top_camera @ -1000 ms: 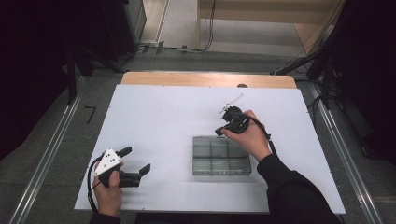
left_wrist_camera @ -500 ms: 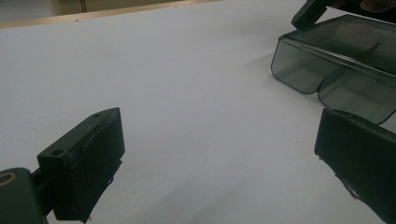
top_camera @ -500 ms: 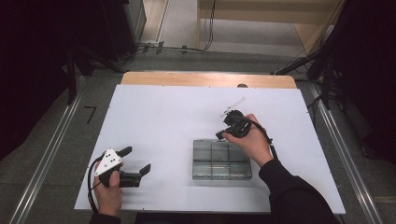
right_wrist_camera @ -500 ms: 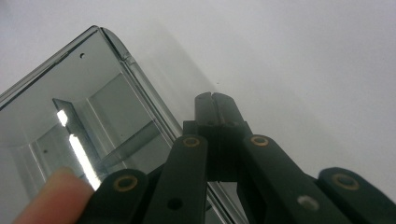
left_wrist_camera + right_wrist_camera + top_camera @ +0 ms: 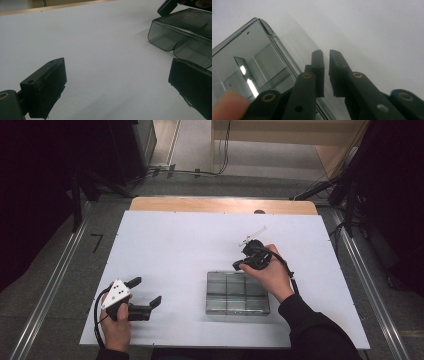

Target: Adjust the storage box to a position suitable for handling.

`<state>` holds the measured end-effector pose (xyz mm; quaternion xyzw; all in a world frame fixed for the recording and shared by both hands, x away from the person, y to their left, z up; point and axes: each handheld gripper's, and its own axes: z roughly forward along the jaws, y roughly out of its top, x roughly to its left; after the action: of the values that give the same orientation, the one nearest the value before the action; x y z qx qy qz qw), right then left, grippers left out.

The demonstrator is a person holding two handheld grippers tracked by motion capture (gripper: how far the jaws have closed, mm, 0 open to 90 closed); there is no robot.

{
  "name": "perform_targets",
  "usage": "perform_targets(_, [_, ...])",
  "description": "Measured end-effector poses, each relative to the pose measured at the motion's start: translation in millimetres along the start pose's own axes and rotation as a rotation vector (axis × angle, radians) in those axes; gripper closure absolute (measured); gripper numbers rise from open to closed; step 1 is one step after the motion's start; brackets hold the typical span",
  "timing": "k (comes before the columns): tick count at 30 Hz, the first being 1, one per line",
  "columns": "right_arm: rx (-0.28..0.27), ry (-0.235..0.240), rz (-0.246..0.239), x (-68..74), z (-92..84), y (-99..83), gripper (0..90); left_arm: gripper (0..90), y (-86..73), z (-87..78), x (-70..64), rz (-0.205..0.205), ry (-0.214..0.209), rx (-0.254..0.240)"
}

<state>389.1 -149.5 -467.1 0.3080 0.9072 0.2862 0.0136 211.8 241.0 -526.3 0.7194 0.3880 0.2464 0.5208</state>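
Observation:
A clear grey compartment box [image 5: 237,292] lies on the white table [image 5: 175,245], right of centre. My right gripper [image 5: 238,265] is at the box's far edge, pointing left and down at it. In the right gripper view its jaws [image 5: 325,72] have just been opening and stand a narrow gap apart. Nothing sits between the pads, and the box's rim [image 5: 277,41] runs under the left one. My left gripper [image 5: 146,291] rests at the table's front left, open wide. Its two jaws [image 5: 117,85] frame bare table, with the box [image 5: 180,35] ahead to the right.
A small thin pale object [image 5: 252,236] lies just beyond the right hand. A wooden strip [image 5: 220,205] borders the table's far edge. Cables trail from both grippers. A fingertip [image 5: 227,102] shows at the lower left of the right gripper view.
The right hand has shifted slightly nearer along the box's far edge. The left hand and the box have not moved.

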Motion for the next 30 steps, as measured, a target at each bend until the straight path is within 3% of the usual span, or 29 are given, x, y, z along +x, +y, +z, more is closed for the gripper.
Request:
perform_targets(7, [-0.1, -0.013, 0.038, -2.2, -13.2, -9.3, 53.7, 1.7, 0.2, 0.4, 0.0, 0.001, 0.004, 0.003])
perform_targets(10, [-0.138, -0.012, 0.02, 1.0, -19.9, -13.3, 38.9, 1.6, 0.3, 0.5, -0.1, 0.002, 0.006, 0.005])
perform_targets(12, [-0.161, 0.007, -0.002, 4.4, -24.2, -16.6, 29.5, 1.6, 0.3, 0.6, -0.1, 0.002, 0.007, 0.005])
perform_targets(13, [-0.2, 0.031, -0.011, 7.5, -29.1, -20.8, 21.9, 1.7, 0.3, 0.6, -0.1, 0.002, 0.007, 0.005])
perform_targets(18, [-0.26, 0.008, -0.017, 14.1, -38.9, -31.0, 8.5, 1.6, 0.4, 1.0, -0.6, 0.006, 0.01, 0.01])
perform_targets(22, [-0.305, -0.012, -0.038, 19.9, -47.5, -42.4, 0.0, 1.6, 0.4, 1.0, -0.6, 0.006, 0.011, 0.01])
perform_targets(30, [-0.388, 0.004, -0.036, 23.1, -64.7, -68.1, 0.0, 1.7, 0.2, 0.5, -0.6, 0.008, 0.011, 0.006])
